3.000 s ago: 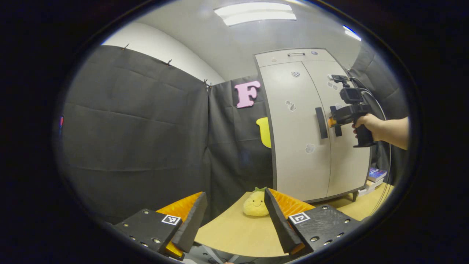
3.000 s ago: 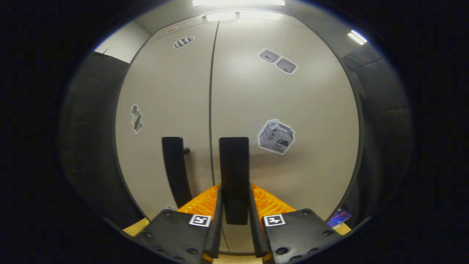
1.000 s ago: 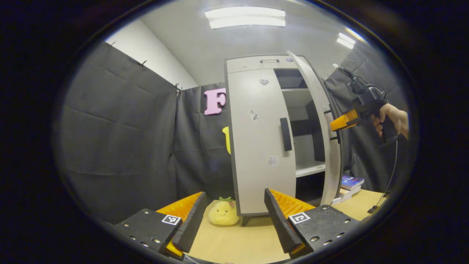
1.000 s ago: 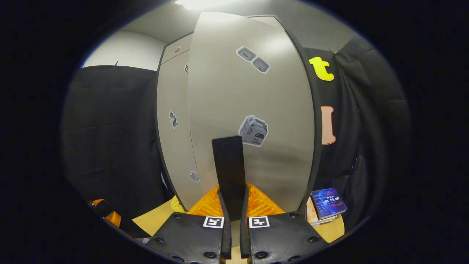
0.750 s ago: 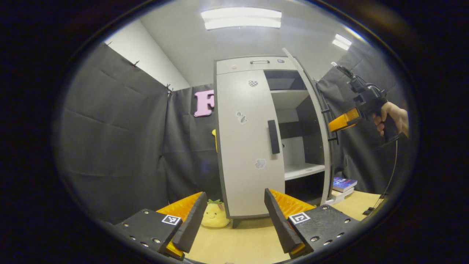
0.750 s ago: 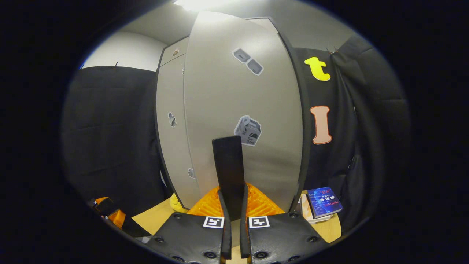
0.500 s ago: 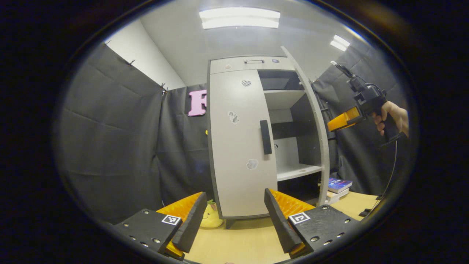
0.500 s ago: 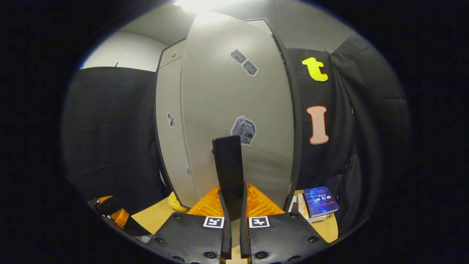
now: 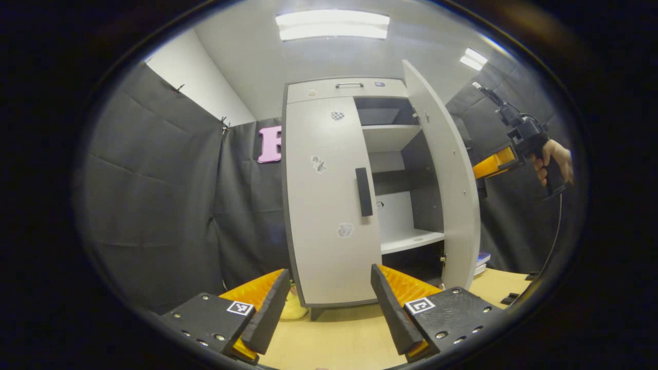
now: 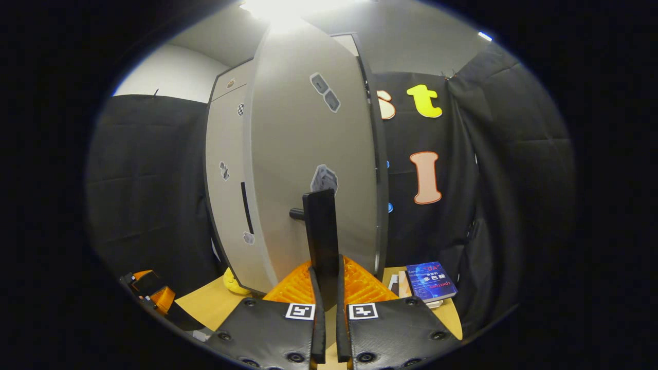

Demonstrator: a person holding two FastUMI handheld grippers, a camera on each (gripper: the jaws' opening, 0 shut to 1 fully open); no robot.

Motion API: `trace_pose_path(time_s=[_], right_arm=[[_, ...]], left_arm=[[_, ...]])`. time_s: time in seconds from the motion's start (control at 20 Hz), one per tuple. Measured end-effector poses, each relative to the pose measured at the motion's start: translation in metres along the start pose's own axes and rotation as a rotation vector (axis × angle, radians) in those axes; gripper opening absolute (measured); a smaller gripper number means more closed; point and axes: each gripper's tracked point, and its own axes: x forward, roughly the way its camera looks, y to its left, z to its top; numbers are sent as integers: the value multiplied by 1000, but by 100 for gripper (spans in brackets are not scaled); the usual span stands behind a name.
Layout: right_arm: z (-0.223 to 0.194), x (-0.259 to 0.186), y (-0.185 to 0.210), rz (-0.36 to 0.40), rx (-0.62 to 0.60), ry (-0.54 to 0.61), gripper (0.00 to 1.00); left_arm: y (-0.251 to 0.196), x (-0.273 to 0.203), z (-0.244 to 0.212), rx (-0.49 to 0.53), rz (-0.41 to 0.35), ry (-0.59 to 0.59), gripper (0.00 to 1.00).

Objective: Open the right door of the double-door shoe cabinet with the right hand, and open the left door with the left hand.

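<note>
The right door (image 10: 313,154) of the shoe cabinet (image 9: 329,90) is seen swung well out from the cabinet body, and its dark upright handle (image 10: 321,241) is clamped between the two fingers of the right gripper (image 10: 325,308), which are drawn in narrow against the handle's two sides. In the left gripper view, the same gripper (image 9: 496,164) is seen far ahead and to the right, held by a hand (image 9: 555,162) beyond the outer edge of the open door (image 9: 447,174).

The left gripper (image 9: 326,303) is held wide, with nothing between its fingers, and is kept well apart from the cabinet, which stands straight ahead of it. The left door (image 9: 329,200) is seen flat against the cabinet front, its handle (image 9: 363,191) untouched, above and ahead of the gap between the left gripper's fingers. Behind the opened side, pale shelves (image 9: 411,239) are exposed.

A wooden floor (image 9: 329,339) is seen below the left gripper. A yellow plush toy (image 10: 234,285) lies at the cabinet's foot, ahead and to the left of the right gripper, and a stack of books (image 10: 429,282) lies ahead and to its right.
</note>
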Motion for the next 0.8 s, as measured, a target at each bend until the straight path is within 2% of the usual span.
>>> trace_pose_path(time_s=[0.1, 0.15, 0.45, 0.5, 0.55, 0.6, 0.8], right_arm=[[3, -9, -13, -21, -7, -5, 5], [4, -12, -20, -33, -8, -11, 9], [4, -23, -65, -121, -25, -23, 8], [5, -24, -71, -134, -29, -29, 13], [5, -26, -68, -116, -21, -35, 13], [6, -26, -65, -107, -15, -40, 5], [6, -35, -69, -152, -85, -72, 6]], left_arm=[[-8, 1, 0, 1, -10, 1, 91], [-14, 1, 1, 3, -17, 1, 91], [-33, 2, 2, 1, -45, 14, 90], [-35, 3, 2, 1, -47, 15, 91], [-36, 4, 3, -1, -49, 15, 91], [-37, 5, 4, -3, -51, 13, 91], [-38, 19, 21, 27, -50, -15, 91]])
